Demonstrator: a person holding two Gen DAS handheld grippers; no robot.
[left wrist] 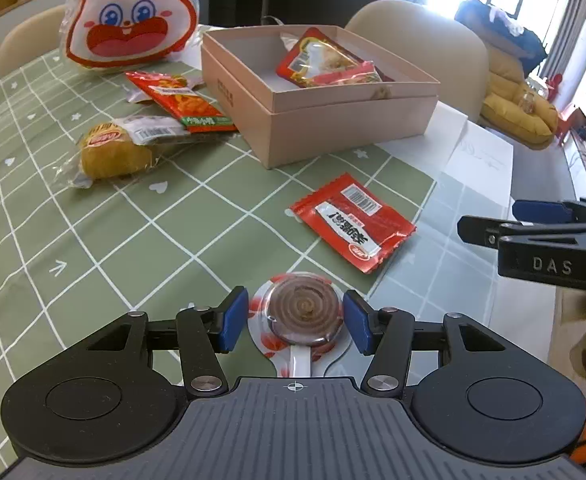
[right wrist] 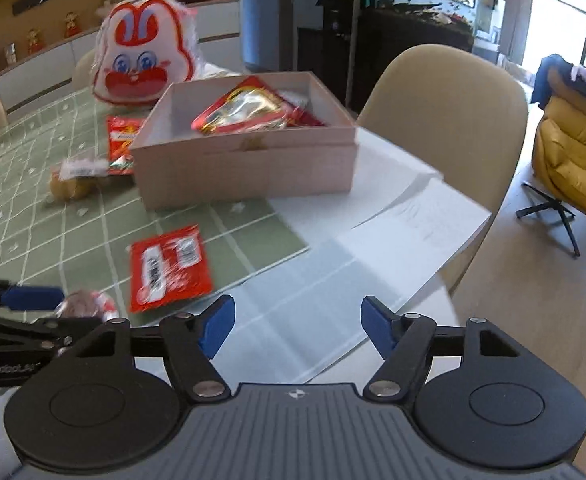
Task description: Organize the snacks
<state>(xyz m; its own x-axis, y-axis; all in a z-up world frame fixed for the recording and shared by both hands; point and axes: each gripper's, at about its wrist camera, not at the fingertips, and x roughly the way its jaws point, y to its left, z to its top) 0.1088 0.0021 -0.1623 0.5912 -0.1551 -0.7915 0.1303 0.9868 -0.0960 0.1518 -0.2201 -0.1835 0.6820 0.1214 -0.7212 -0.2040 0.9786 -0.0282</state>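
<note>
Left gripper (left wrist: 296, 320) spread wide around swirl lollipop (left wrist: 305, 312), pads clear of it; right gripper (right wrist: 298, 328) wide, empty.

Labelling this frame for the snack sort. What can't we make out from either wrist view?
- Box contents: near wall hides the floor and whatever lies under the red packet, both views.
- Lollipop stick: left wrist view, camera body covers its end.
- Lollipop, right wrist view: blurred, half behind the left gripper.
- Red packet on the cloth: print motion-blurred.
</note>
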